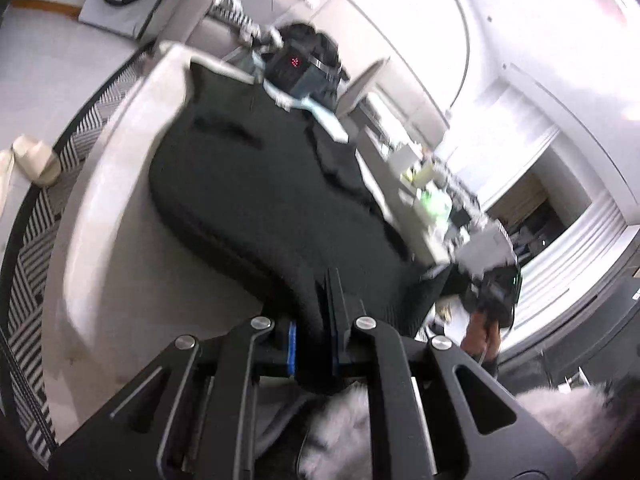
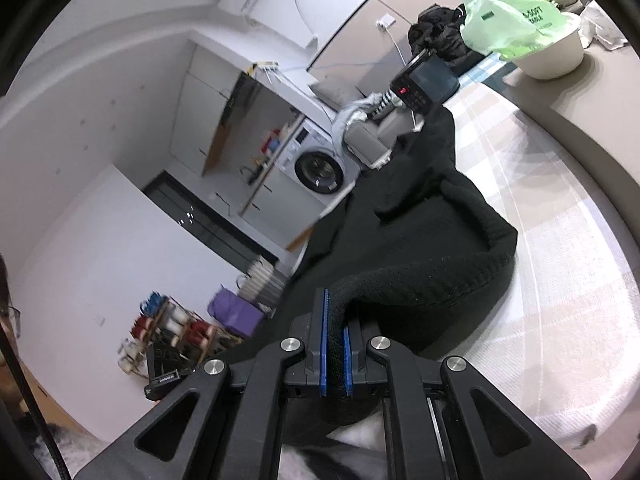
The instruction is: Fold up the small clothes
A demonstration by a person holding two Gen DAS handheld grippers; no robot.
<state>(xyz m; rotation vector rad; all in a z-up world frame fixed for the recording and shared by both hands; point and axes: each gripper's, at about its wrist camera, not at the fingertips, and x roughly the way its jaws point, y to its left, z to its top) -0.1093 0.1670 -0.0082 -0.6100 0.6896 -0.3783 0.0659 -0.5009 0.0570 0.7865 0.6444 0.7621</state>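
Both claws are pinching the same black knit garment [image 1: 256, 184] — a thick, ribbed piece that is lying spread over a pale surface, which looks like a counter [image 2: 560, 264] under a light checked cloth, though the fisheye bends it a good deal.

In the left wrist view, the left claw [image 1: 326, 304] is pressed together on the garment's thick rolled edge, its black fingers nearly meeting with the dark fabric caught between them. The garment is stretching away from it toward the top of the picture, where a dark box with a small red display [image 1: 294, 66] is sitting just past the far end of the cloth. To the left, a black-and-white striped rug [image 1: 36, 264] is running along the pale edge. At the right, the other claw [image 1: 496, 292] is showing small and blurred, with a hand just below it.

In the right wrist view, the right claw [image 2: 335, 344] is squeezing a fat fold of the knit between its blue pads [image 2: 323, 344], the fabric bulging out on both sides of the grip. From there the garment is running up and back in a long hump. A white bowl [image 2: 552, 54] with a green plastic bag [image 2: 508, 24] draped on it is standing well apart at the upper right, and a washing machine [image 2: 320, 168] is showing in the background.
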